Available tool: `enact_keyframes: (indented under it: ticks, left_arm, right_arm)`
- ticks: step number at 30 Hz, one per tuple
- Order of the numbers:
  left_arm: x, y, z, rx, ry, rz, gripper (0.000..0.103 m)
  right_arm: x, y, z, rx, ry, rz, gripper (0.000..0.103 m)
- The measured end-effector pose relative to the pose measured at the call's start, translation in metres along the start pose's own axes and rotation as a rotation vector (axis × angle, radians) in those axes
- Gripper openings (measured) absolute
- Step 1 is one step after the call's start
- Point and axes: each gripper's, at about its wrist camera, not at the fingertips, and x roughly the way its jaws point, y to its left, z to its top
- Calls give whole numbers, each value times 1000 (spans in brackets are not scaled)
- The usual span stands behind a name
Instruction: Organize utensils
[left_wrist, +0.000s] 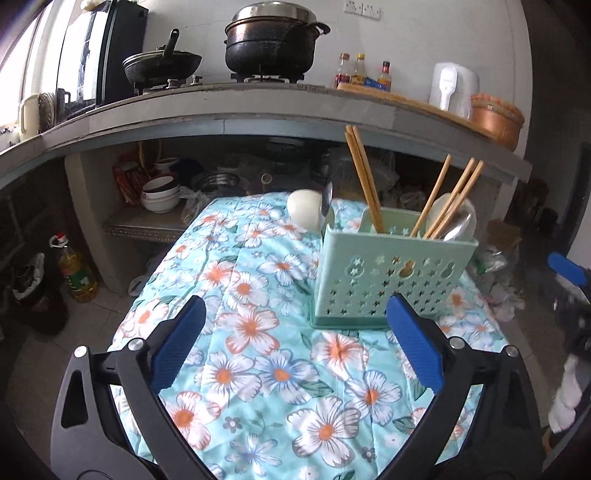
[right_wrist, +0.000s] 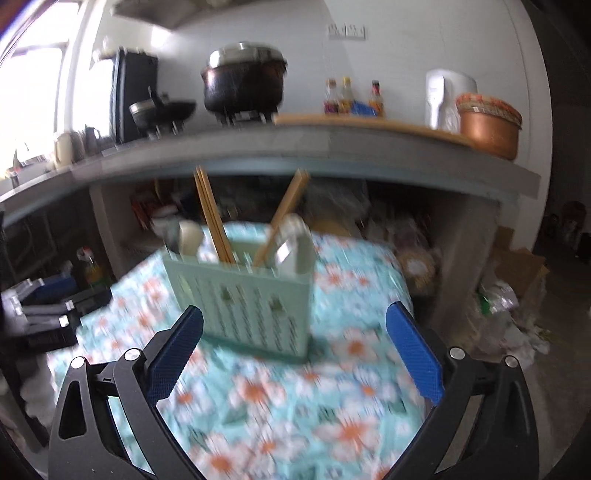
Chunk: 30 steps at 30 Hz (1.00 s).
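Note:
A mint-green perforated utensil holder (left_wrist: 388, 280) stands upright on a table with a floral cloth (left_wrist: 266, 354). It holds several wooden chopsticks (left_wrist: 364, 181), a white spoon (left_wrist: 304, 210) and metal spoons (left_wrist: 458, 219). My left gripper (left_wrist: 297, 314) is open and empty, just in front of and left of the holder. In the blurred right wrist view the holder (right_wrist: 251, 302) stands ahead with chopsticks (right_wrist: 214, 221) in it. My right gripper (right_wrist: 295, 321) is open and empty, in front of it. The left gripper's body (right_wrist: 48, 314) shows at the left edge.
A concrete counter (left_wrist: 258, 107) runs behind the table with a black pot (left_wrist: 271, 40), a wok (left_wrist: 160, 66), sauce bottles (left_wrist: 360, 72), a white kettle (left_wrist: 452, 88) and a copper bowl (left_wrist: 496, 118). Bowls (left_wrist: 160, 194) sit under the counter. An oil bottle (left_wrist: 75, 269) stands on the floor.

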Motion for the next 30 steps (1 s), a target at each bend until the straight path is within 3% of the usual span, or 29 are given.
enact_keyframes:
  ticks: [7,13,19,30]
  left_arm:
    - [6,-13,-7,-6,65,0,95]
    - [8,-20,-6,39,60,67,95]
    - [8,-11,-3,3,64,139,95]
    - [14,3,-9,-5,132,236,95]
  right_arm:
    - [-1,-16,-33,34,141,-47,97]
    - [0,-28,-30,62,162,-79,97]
    - [7,-44,-29,122,186,-97,97]
    - [9,-53,-27,133,182,-133,97]
